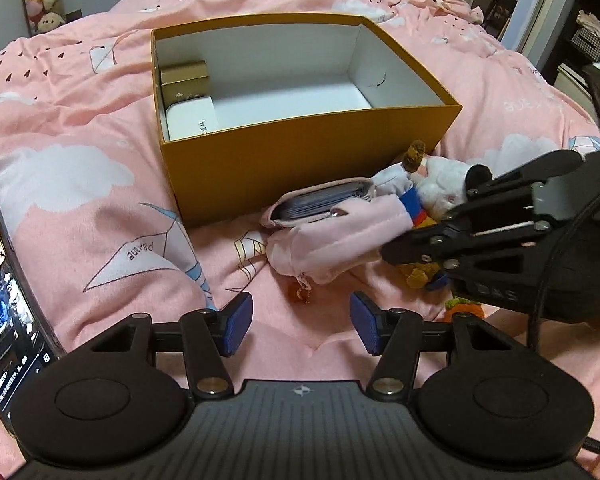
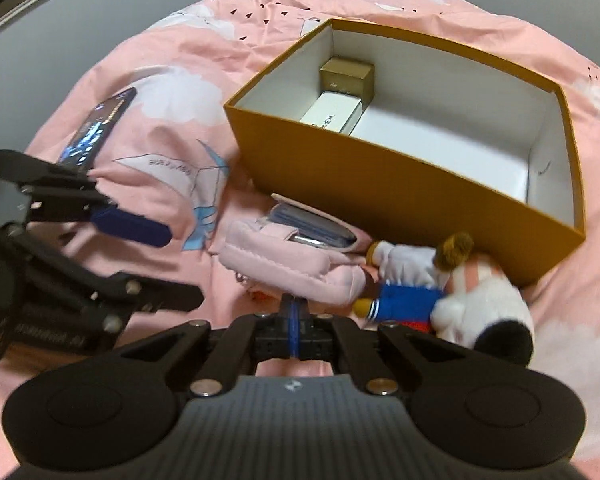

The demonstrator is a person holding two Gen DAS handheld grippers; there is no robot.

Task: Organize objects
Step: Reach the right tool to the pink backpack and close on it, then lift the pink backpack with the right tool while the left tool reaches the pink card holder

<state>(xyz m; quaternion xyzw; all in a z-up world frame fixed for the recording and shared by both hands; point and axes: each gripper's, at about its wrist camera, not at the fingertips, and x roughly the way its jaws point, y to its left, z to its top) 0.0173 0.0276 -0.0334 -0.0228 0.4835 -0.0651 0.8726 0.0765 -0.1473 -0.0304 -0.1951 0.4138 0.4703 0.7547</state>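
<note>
Right gripper (image 2: 296,320) pinched shut by soft, light pink pouch (image 2: 284,264), best taken by its padded edge; left gripper (image 1: 300,326) gaping, empty.

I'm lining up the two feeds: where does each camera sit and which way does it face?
Left wrist: on the left hand-held gripper, looking forward over the pink bedspread at the open mustard cardboard box; open blue pads, right hand-held gripper entering.
Right wrist: on the right hand-held gripper, pads together, facing the box from its other corner; left hand-held gripper shows.
Shared: box, pink fabric pouch.
</note>
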